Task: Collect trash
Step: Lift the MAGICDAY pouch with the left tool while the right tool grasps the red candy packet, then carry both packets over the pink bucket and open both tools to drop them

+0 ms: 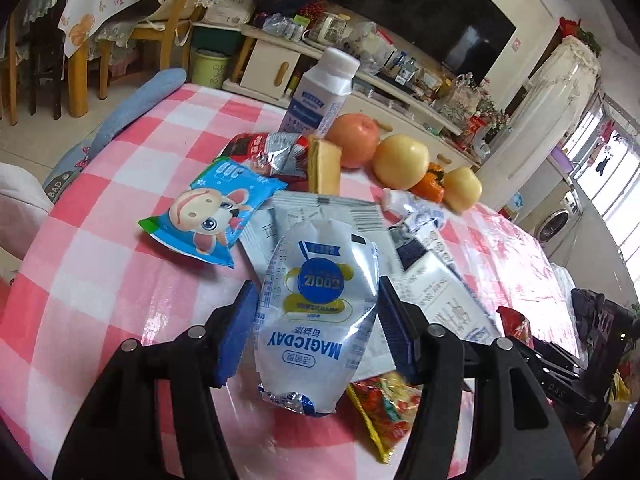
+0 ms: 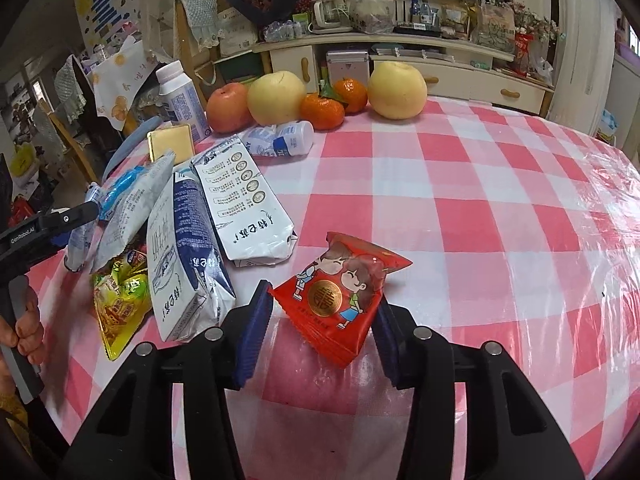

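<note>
My left gripper (image 1: pixel 316 296) is shut on a white and blue MAGICDAY pouch (image 1: pixel 320 344), both blue pads pressed to its sides, and holds it above the pink checked table (image 1: pixel 120 280). My right gripper (image 2: pixel 322 312) is shut on a red snack packet (image 2: pixel 340 292) with cartoon children, held just off the cloth. More trash lies on the table: a blue cartoon-cow packet (image 1: pixel 208 216), a red and silver wrapper (image 1: pixel 264 152), a yellow and red wrapper (image 2: pixel 120 304), flattened milk cartons (image 2: pixel 240 200) and a small bottle on its side (image 2: pixel 282 140).
At the table's far edge stand an apple (image 2: pixel 228 106), two pears (image 2: pixel 276 98), tangerines (image 2: pixel 322 112), an upright milk bottle (image 2: pixel 180 96) and a gold box (image 2: pixel 170 142). A hand (image 2: pixel 26 328) holds the left gripper's handle. A low cabinet (image 2: pixel 400 64) and chairs (image 1: pixel 160 20) stand beyond.
</note>
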### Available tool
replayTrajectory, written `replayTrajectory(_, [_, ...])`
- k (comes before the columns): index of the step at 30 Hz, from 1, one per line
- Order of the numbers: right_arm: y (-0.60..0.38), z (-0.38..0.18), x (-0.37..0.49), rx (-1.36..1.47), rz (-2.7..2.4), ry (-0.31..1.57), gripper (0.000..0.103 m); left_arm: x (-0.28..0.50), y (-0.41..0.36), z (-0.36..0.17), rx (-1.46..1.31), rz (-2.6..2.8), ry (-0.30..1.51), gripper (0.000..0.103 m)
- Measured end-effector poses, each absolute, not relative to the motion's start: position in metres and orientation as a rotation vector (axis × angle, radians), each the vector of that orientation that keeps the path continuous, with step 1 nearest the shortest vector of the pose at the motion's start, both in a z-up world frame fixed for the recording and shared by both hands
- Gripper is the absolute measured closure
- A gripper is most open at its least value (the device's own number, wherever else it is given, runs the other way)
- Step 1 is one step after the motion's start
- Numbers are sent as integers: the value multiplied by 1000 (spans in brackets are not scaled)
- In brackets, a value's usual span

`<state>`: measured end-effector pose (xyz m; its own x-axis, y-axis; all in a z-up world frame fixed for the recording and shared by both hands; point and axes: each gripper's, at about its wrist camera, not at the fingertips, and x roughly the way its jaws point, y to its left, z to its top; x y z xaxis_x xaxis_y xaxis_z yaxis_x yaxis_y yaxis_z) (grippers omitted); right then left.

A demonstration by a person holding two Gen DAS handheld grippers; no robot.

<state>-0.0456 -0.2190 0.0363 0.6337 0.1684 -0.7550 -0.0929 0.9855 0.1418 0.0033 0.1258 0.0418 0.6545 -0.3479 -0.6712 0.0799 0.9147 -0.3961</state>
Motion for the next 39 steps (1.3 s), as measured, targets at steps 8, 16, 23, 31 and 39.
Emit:
replayTrajectory(8, [-196, 73, -72, 63, 236, 749, 54, -25, 135, 76, -335, -216, 727, 42])
replayTrajectory(16, [-112, 118, -92, -13, 410, 683, 54, -46, 194, 109, -375, -43, 641, 42])
replayTrajectory(23, [7, 150, -95, -56, 658, 662, 54, -71, 281, 126, -421, 190, 614, 42])
replayTrajectory(31, [154, 161, -88, -156, 920, 669, 54, -111, 393, 116, -607, 453, 602, 42])
replayTrajectory(39, [259, 136, -73, -243, 1042, 738, 47, -124, 448, 96, -683, 595, 646, 42])
